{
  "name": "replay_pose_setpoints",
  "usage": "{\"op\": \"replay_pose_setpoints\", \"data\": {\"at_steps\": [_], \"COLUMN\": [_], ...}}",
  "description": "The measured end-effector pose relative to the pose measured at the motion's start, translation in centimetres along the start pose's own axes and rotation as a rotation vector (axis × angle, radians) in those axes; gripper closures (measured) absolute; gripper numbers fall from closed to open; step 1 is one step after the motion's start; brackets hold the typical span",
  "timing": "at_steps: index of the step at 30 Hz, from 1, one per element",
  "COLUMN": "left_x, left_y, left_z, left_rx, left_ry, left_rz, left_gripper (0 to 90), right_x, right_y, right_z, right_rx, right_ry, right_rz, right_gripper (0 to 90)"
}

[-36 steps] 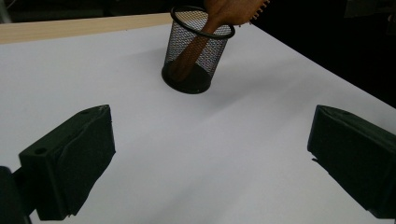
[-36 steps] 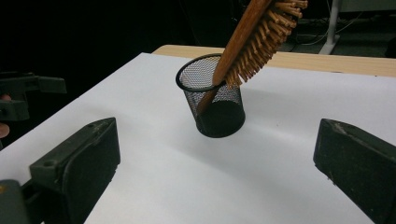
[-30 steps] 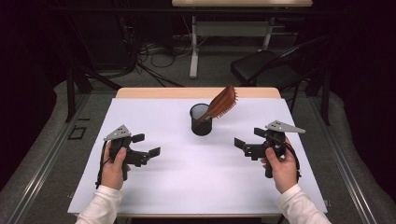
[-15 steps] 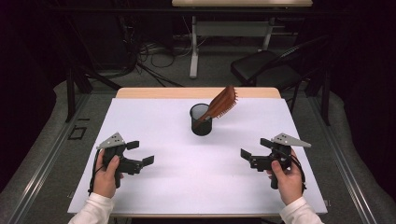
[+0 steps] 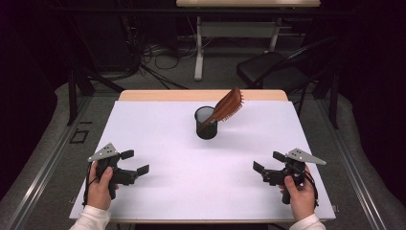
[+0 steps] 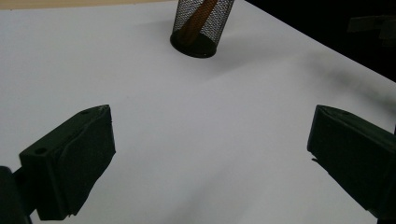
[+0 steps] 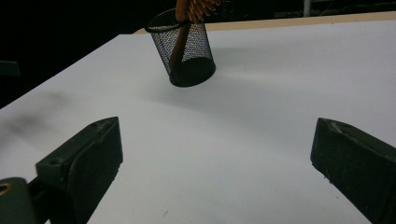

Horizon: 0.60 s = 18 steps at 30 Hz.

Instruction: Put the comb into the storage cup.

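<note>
A black mesh cup (image 5: 206,123) stands upright near the middle of the white table (image 5: 158,129). A brown wooden hairbrush (image 5: 227,106) sits handle-down in it, its head leaning out to the right. The cup (image 6: 201,24) appears ahead in the left gripper view, and the cup (image 7: 183,48) with the brush handle (image 7: 180,44) in the right gripper view. My left gripper (image 5: 135,162) is open near the table's front left, nothing between its jaws. My right gripper (image 5: 268,161) is open near the front right, also holding nothing. Both point inward, well short of the cup.
The wooden back edge of the table (image 5: 201,95) shows beyond the white sheet. A dark chair (image 5: 275,69) and a desk leg (image 5: 198,48) with cables (image 5: 158,52) stand on the floor behind. Bare white surface lies between the grippers and the cup.
Both hands have drawn back toward the front edge of the table and spread outward, away from the cup. Both grippers stay open. The cup and brush have not moved.
</note>
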State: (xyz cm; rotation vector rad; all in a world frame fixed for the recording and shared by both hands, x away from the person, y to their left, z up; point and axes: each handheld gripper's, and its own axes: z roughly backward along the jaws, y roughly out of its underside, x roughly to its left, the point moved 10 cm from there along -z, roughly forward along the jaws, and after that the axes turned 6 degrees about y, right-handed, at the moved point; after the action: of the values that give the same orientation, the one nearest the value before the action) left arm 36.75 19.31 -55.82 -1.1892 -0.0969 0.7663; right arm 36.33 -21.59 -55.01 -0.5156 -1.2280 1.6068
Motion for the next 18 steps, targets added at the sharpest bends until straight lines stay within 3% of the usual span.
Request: {"op": "replay_pose_setpoints", "data": {"at_steps": [5, 18], "left_x": [0.4, 1.5], "left_y": [0.2, 0.9], "left_z": [0.5, 1.3], "left_rx": [-0.015, -0.038], "left_ry": [-0.005, -0.034], "left_rz": [0.009, 0.020], "left_gripper": [1.3, 1.3], "right_x": [-0.5, -2.0], "right_y": [1.3, 2.1], "right_z": [0.4, 0.9], "right_rx": [0.010, -0.010], "right_ry": [0.012, 0.038], "right_rz": [0.003, -0.011], "right_gripper": [2.1, 2.2]}}
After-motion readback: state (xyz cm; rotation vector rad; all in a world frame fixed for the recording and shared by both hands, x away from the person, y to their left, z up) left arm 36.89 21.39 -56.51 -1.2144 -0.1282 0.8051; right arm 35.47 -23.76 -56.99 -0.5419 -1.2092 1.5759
